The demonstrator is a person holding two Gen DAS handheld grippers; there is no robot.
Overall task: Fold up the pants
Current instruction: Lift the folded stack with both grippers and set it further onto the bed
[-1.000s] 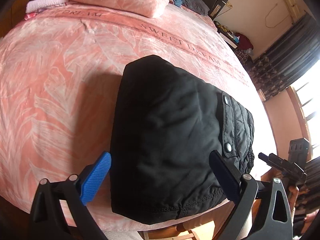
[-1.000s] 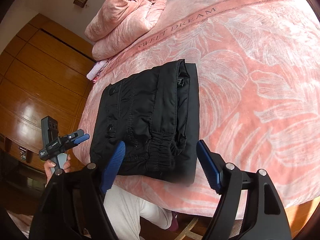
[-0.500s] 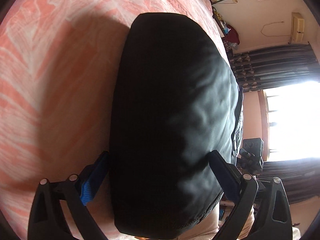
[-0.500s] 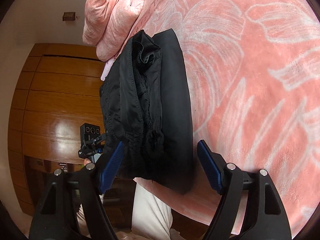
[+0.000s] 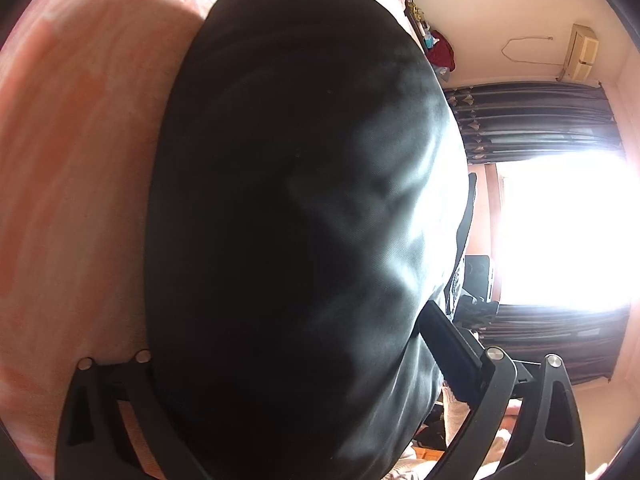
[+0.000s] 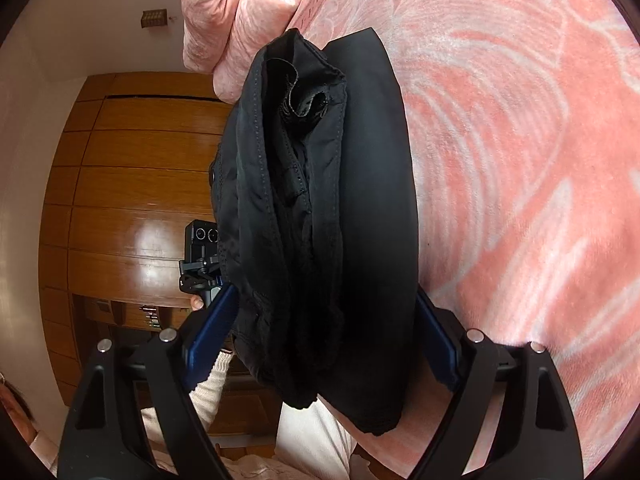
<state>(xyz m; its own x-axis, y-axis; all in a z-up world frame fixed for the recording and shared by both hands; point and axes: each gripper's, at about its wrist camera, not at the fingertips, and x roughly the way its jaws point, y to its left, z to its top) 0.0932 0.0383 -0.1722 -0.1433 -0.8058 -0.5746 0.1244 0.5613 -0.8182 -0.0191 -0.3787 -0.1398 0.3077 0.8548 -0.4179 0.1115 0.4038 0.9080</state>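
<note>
Two wide-spread hand-held grippers straddle the folded black pants: in the left wrist view the left hand-held gripper (image 5: pixel 288 364) has pushed in until the pants (image 5: pixel 296 216) fill mid-frame on the pink bed (image 5: pixel 76 168); in the right wrist view the right hand-held gripper (image 6: pixel 320 340) has closed in likewise, apparently to lift the finished bundle.

Pink leaf-patterned bed (image 6: pixel 520 160), folded black pants (image 6: pixel 340 220) at its edge, rolled pink quilt (image 6: pixel 240 12) beyond the pants.

Home bedroom: pink bedspread (image 6: pixel 520 140), rolled quilt (image 6: pixel 240 12), wooden wardrobe (image 6: pixel 132 184), curtained window (image 5: pixel 560 232) (bright daylight).
</note>
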